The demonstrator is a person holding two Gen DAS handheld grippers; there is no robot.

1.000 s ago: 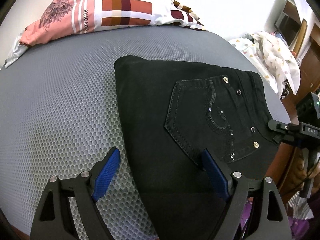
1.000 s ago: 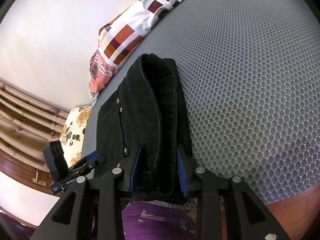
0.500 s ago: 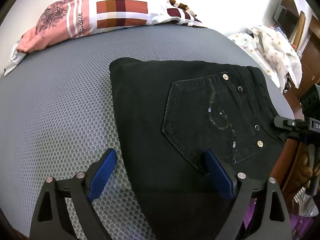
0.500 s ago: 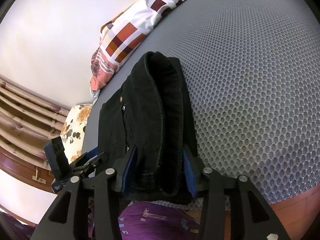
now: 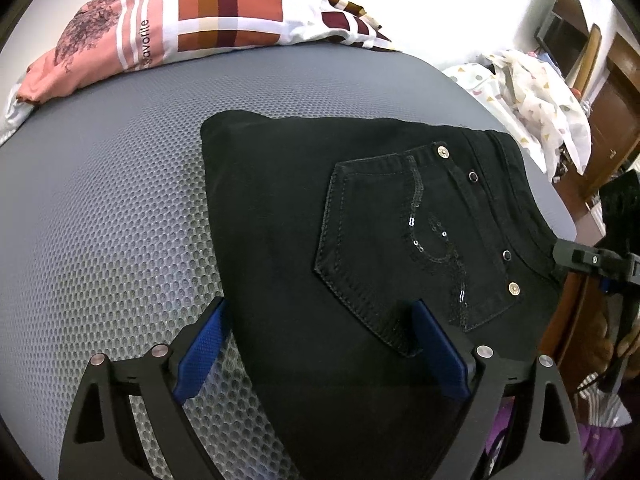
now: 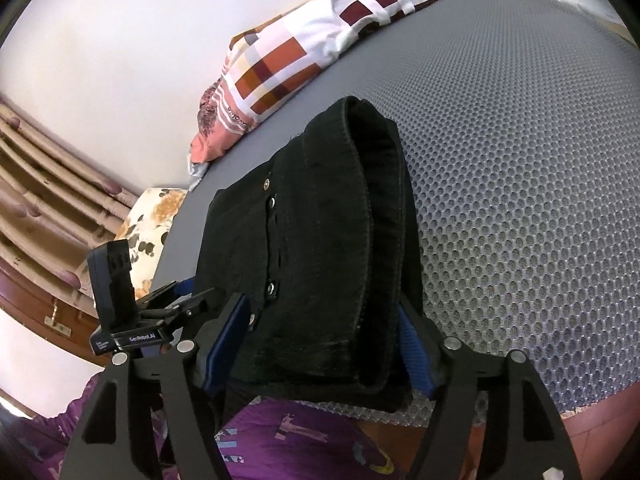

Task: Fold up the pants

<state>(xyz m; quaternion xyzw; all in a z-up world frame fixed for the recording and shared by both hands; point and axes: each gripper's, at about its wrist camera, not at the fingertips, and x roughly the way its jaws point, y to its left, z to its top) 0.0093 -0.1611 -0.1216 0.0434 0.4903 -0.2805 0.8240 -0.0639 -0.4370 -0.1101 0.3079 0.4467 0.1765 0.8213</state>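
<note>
Black pants (image 5: 280, 220) lie folded into a thick stack on the grey mesh mattress (image 5: 100, 220), back pocket with sequins facing up. My left gripper (image 5: 320, 352) hangs open over the stack's near edge, one blue pad above the mattress, the other by the pocket's corner. From the right side, my right gripper (image 6: 320, 348) straddles the waistband end of the pants (image 6: 320, 260). Its jaws are opening, the stack sits loosely between the pads. In the left wrist view the right gripper (image 5: 592, 260) shows at the pants' right edge. In the right wrist view the left gripper (image 6: 160, 312) sits low left.
A checked pillow (image 5: 224, 20) lies along the mattress's far side by the white wall. White patterned cloth (image 5: 532, 96) is heaped at the right, with wooden furniture (image 5: 616, 92) behind. Purple fabric (image 6: 300, 440) lies below the mattress (image 6: 520, 160) edge.
The right gripper's jaws have spread from a tight pinch on the pants' waistband end to a wide stance, and the stack has loosened. The left gripper stays open in place.
</note>
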